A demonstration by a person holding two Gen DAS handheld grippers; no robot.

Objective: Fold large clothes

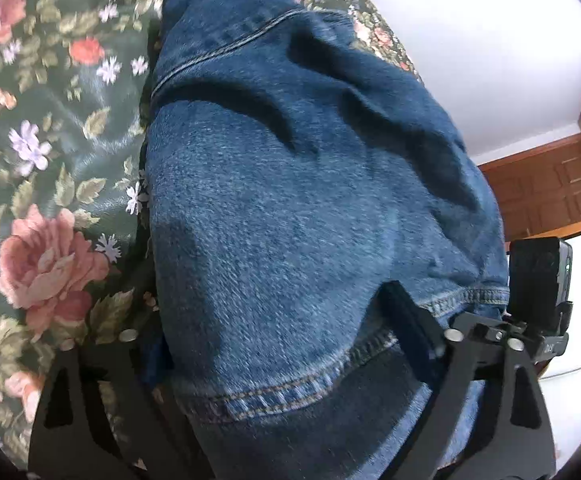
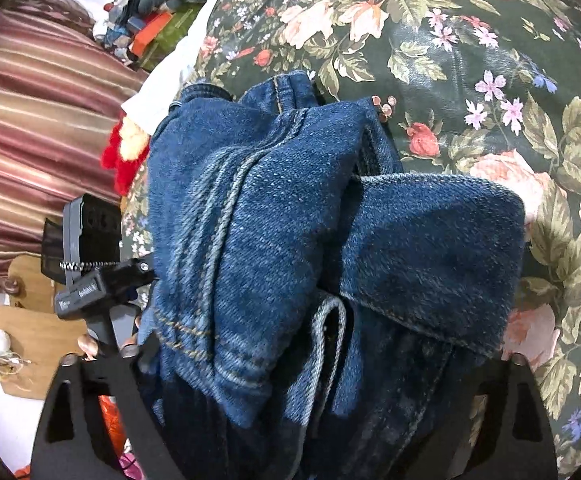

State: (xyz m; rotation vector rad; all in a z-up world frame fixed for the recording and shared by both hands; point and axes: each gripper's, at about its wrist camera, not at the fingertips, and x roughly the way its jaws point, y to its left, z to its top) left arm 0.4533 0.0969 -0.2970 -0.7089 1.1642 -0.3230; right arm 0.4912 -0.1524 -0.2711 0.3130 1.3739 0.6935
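A pair of blue denim jeans [image 1: 290, 200] fills the left wrist view, bunched over the floral tablecloth [image 1: 50, 160]. My left gripper [image 1: 290, 360] is shut on the jeans near a stitched hem; its black fingers [image 1: 418, 320] press into the cloth and the tips are hidden. In the right wrist view the jeans [image 2: 290, 240] lie folded in thick layers, seams showing. My right gripper [image 2: 298, 380] is shut on the jeans, with denim covering the space between the fingers [image 2: 122, 380]. The other gripper's black body [image 2: 90, 240] shows at the left.
The dark green floral tablecloth [image 2: 470, 80] covers the surface to the right and behind. A striped curtain [image 2: 30, 120], a red knitted item [image 2: 124, 160], small clutter [image 2: 138, 28] and wooden boards [image 2: 30, 340] lie left. A white wall [image 1: 470, 40] and wooden cabinet [image 1: 550, 188] stand right.
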